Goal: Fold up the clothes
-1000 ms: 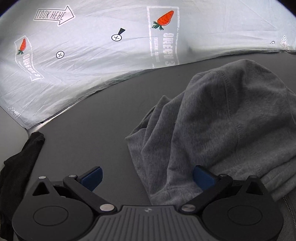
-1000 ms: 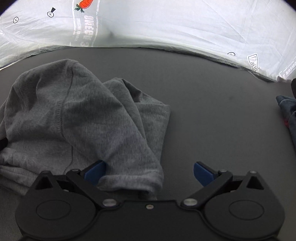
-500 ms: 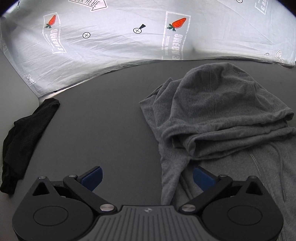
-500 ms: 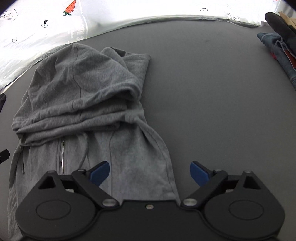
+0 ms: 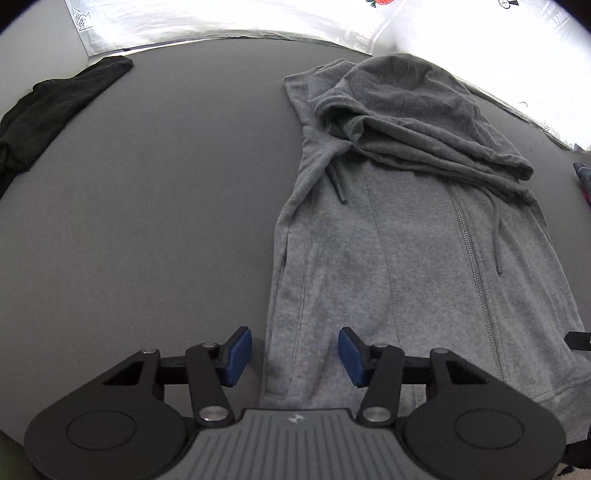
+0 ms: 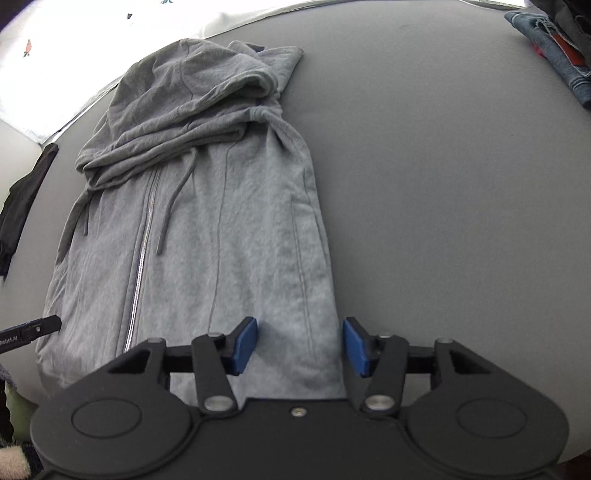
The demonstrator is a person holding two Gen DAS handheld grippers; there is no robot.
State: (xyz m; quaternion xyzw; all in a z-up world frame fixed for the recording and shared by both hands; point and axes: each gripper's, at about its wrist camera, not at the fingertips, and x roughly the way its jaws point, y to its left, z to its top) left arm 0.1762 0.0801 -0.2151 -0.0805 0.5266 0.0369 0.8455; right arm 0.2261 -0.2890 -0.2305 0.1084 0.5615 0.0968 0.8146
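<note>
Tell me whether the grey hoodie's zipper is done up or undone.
Done up: on the grey hoodie the zipper runs as one closed line down the front, both panels meeting flat. Its bottom end is hidden.

The hem of the grey zip hoodie [image 5: 388, 258] is hidden behind the gripper bodies in both wrist views. The black garment [image 5: 48, 110] is cut off at the worktop's left edge. The denim [image 6: 554, 48] at the far right corner is cropped. Print on the white sheet [image 5: 258, 14] is overexposed and unreadable.

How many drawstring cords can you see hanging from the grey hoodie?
2. One cord hangs left of the zipper in the left wrist view, the other right of it. The hood hides their upper parts.
</note>
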